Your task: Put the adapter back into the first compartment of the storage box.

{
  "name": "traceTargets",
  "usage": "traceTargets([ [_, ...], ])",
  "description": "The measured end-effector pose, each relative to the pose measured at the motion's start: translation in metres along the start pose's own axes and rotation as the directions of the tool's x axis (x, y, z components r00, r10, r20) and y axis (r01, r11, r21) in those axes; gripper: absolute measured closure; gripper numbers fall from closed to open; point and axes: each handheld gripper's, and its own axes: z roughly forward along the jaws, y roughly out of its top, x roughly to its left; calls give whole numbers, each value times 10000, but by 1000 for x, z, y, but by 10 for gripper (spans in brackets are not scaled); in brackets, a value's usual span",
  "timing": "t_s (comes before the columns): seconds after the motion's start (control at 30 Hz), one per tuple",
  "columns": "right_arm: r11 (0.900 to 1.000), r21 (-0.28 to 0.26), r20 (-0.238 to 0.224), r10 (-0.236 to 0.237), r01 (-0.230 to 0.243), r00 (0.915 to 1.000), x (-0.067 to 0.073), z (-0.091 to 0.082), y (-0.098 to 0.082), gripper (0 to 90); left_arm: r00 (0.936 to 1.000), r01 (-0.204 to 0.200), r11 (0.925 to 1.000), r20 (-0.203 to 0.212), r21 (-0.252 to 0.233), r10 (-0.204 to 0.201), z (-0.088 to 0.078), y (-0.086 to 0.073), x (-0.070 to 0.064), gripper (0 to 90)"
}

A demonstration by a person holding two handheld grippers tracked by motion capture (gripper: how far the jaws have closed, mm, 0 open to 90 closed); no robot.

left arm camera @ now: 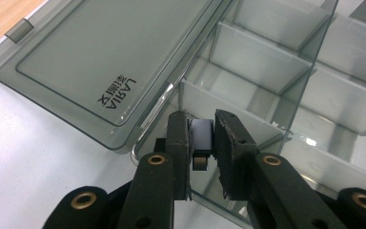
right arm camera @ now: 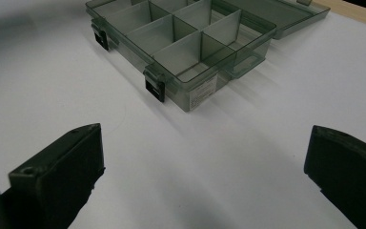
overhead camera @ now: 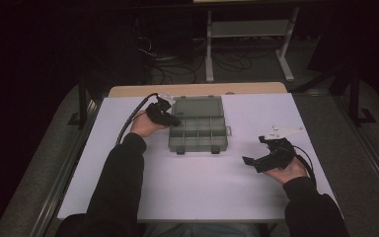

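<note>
Counter (overhead camera: pixel 197 192) first: I see a white surface with one thing on it, a smoky grey organiser box (overhead camera: pixel 197 129) lying open near the far edge, its lid (overhead camera: pixel 197 105) folded flat behind it and the divided tray toward me. As far as I can see, the compartments are empty.

My left hand-held gripper (left arm camera: pixel 202 138) hangs over the tray's left end, just inside the wall of a corner compartment (left arm camera: pixel 248 114). It is clamped on a small dark block (left arm camera: pixel 201 136), with a pale metal tip showing below the pads. My right hand-held gripper (overhead camera: pixel 256 157) rests well apart on the counter to the right, jaws spread wide with nothing between them, looking at the box's two black latches (right arm camera: pixel 155 88).

I judge the step in hand to be setting the block into that corner cell. To do it well I would keep the left hand-held gripper upright and centred between the divider (left arm camera: pixel 219 107) and the outer wall, lower until the block is close to the floor of the cell, then open only a little so it does not bounce over a partition. The tray is light and could slide; the idle right hand-held gripper could steady its front edge.
</note>
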Motion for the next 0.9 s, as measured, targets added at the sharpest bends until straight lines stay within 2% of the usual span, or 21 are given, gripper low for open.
traceTargets([
  [0.2, 10000, 0, -7, 17, -17, 10000, 0, 0, 0, 0, 10000, 0, 9998, 22, 222, -1, 4, -1, -1, 764],
  [0.33, 10000, 21, -5, 9, -9, 10000, 0, 0, 0, 0, 9999, -106, 9993, -109, 349, 110, 4, 0, -3, 763],
  [0.57, 10000, 1, -6, 20, -20, 10000, 0, 0, 0, 0, 10000, -49, 9996, 24, 291, 49, 2, 0, -3, 758],
  [0.9, 10000, 6, -1, 27, -27, 10000, 0, 0, 0, 0, 10000, 50, 9999, 84, 114, -51, -5, 2, -5, 657],
])
